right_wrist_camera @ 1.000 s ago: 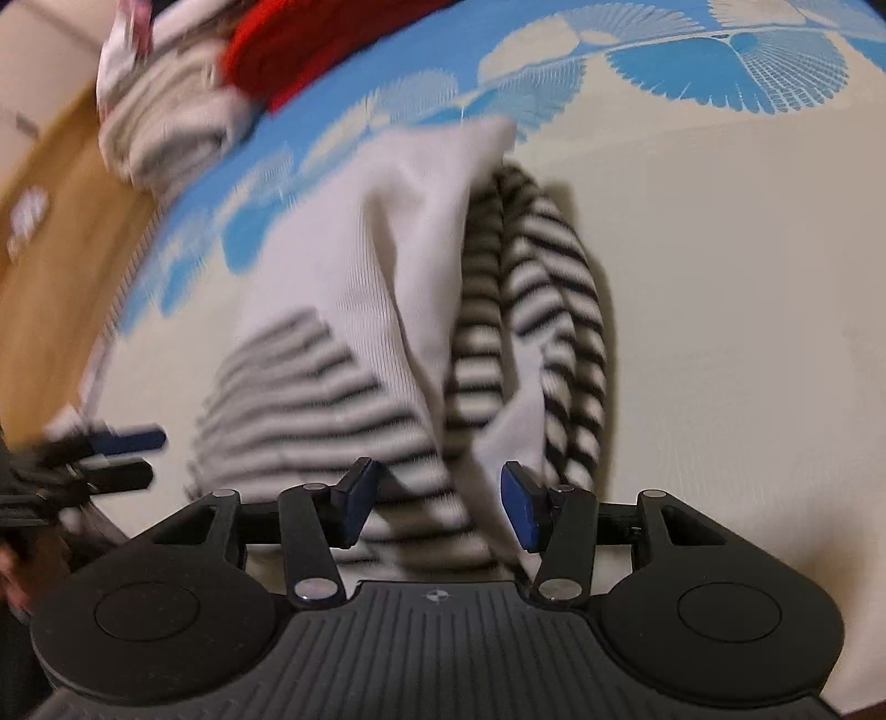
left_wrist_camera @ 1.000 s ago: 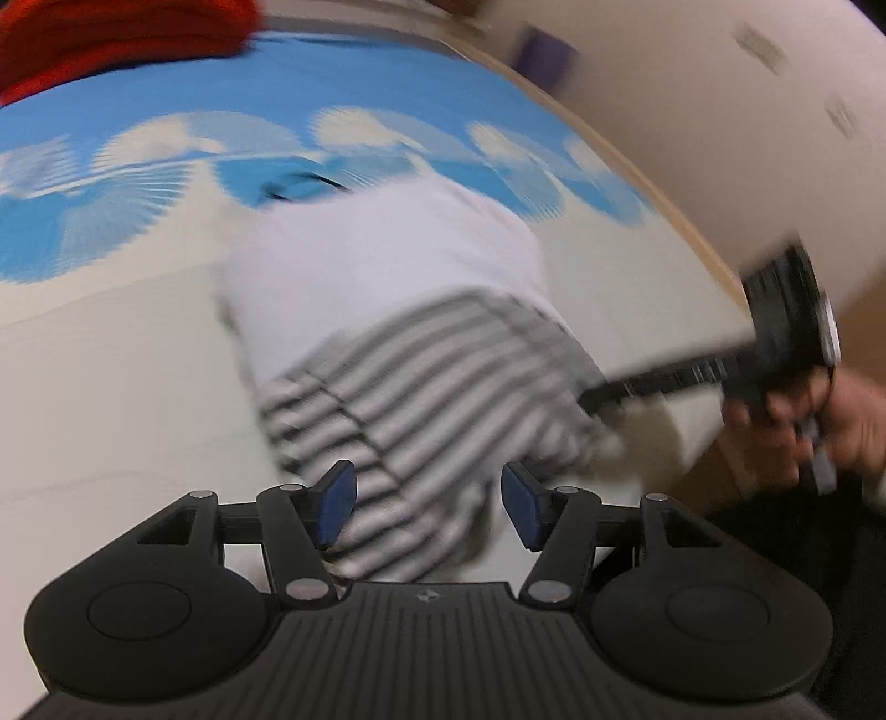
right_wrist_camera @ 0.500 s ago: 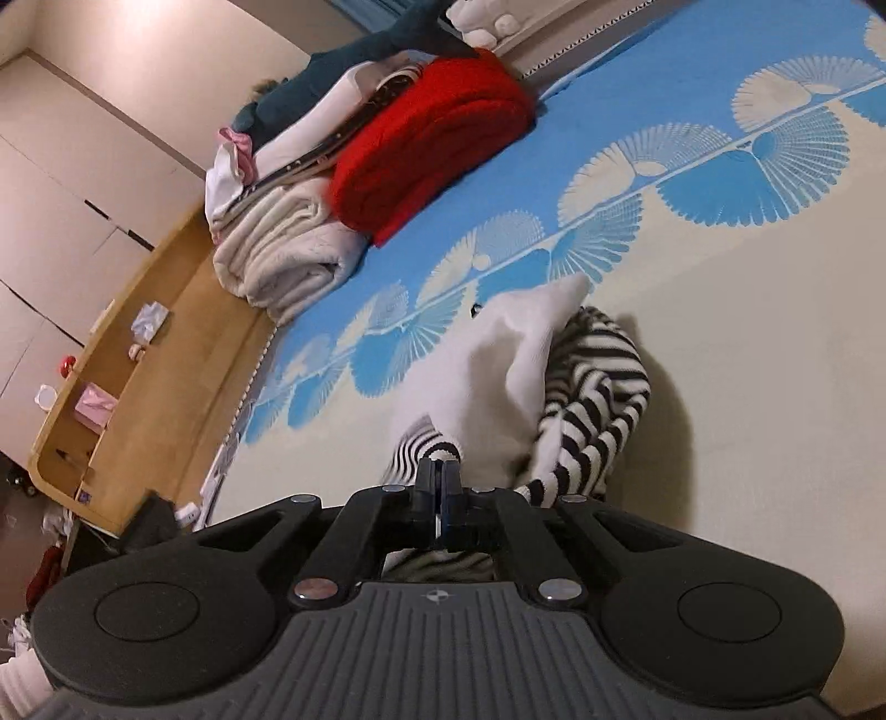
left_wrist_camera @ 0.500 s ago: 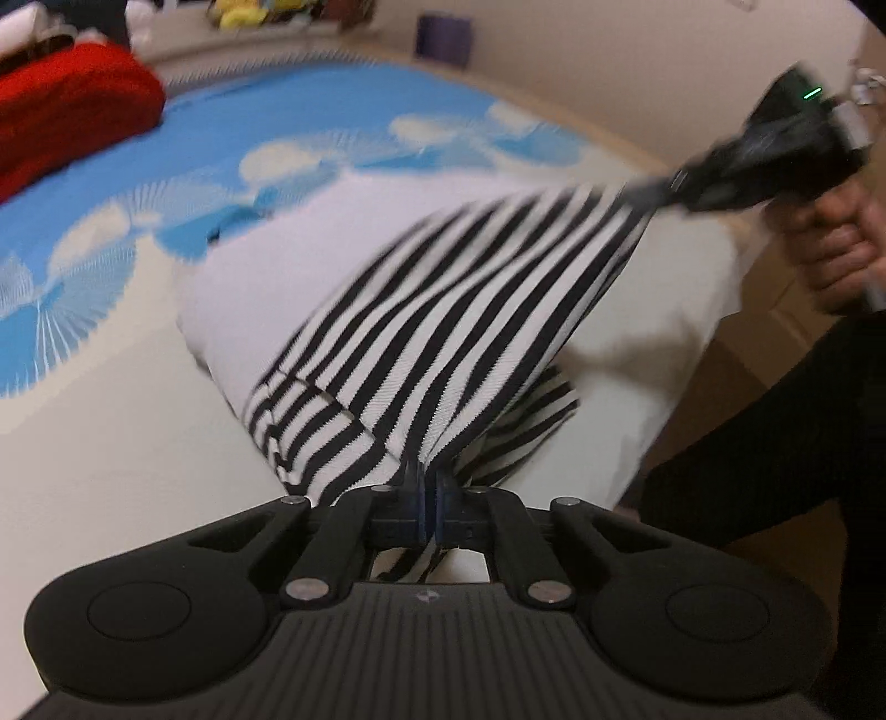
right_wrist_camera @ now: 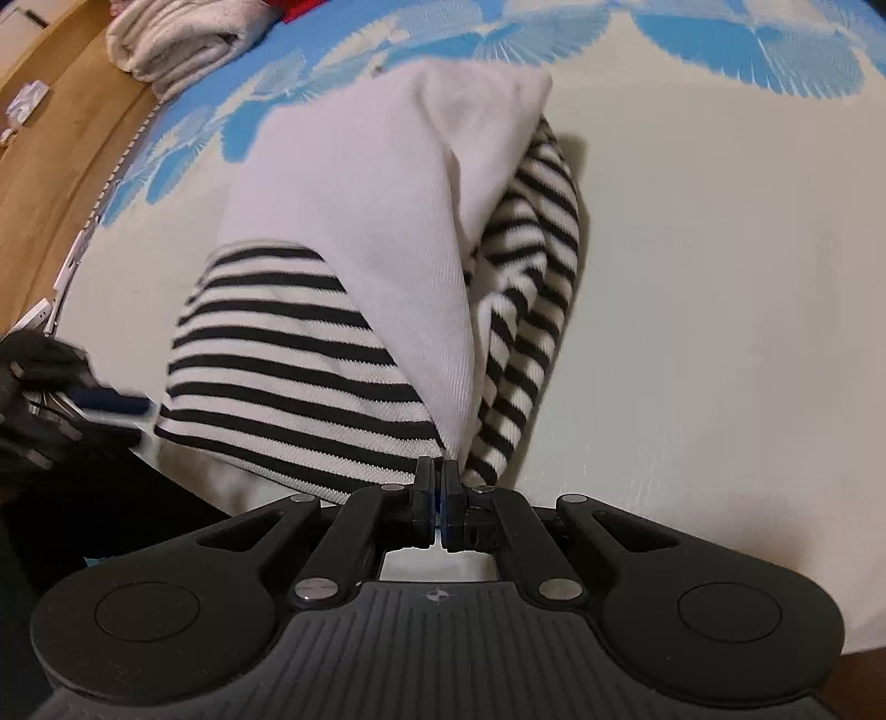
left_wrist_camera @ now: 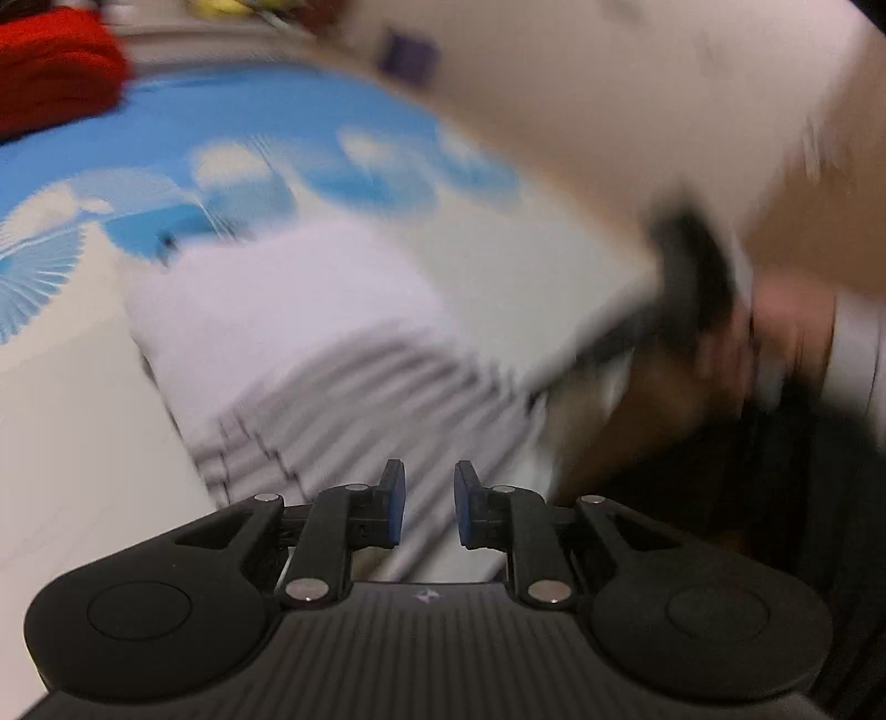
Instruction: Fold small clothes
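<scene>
Left tongs (left_wrist_camera: 426, 507): jaws a little apart, just been opening, nothing pinched; striped cloth lies beyond and below the gap, view badly blurred. Garment (right_wrist_camera: 354, 310), white with black-striped parts, lies bunched on the bed (right_wrist_camera: 720, 288) between the two tongs, near the bed's near edge. Right tongs (right_wrist_camera: 442, 501): jaws together, clamped on the garment's near hem where white and striped cloth meet. In the right view the left tongs (right_wrist_camera: 111, 404) show blurred at the garment's left edge. Bed cover (right_wrist_camera: 747, 61) cream, with blue fan print further back. Folded cream towels (right_wrist_camera: 177, 39) top left; wooden shelf (right_wrist_camera: 61, 127) alongside. Red blanket (left_wrist_camera: 55, 72) at far left.
</scene>
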Tool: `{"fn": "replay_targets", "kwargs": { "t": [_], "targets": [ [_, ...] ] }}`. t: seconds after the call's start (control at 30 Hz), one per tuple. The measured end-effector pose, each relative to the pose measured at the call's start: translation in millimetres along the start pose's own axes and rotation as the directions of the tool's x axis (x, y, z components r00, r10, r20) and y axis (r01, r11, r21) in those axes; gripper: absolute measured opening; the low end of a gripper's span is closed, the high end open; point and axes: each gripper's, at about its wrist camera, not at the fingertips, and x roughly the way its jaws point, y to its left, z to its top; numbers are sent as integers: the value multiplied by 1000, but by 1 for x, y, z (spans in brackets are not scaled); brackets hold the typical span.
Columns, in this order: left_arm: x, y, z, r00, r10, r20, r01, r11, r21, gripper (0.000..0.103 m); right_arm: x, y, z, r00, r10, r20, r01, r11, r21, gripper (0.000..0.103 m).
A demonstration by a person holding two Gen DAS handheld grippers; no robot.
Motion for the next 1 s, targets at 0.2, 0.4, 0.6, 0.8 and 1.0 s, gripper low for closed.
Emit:
{"fn": "replay_targets", "kwargs": {
  "t": [0.2,0.4,0.6,0.8,1.0],
  "targets": [
    [70,22,-13,928,235,-290,-235,971,35,20,16,4,1,996,-41,-82,38,998,-44,0],
    [56,36,0,948,208,-241,-232,970,-75,21,-16,2,15,997,48,53,-48,999,-15,6],
    [39,48,15,968,201,-150,-228,954,-196,22,-33,-23,48,946,87,313,-152,970,191,50],
    [36,42,28,976,204,-79,-218,935,-278,40,18,-30,78,967,30,253,-119,931,345,50],
    [46,25,35,988,150,-44,-156,958,-242,39,23,-11,87,941,115,318,-208,938,277,6]
  ]
}}
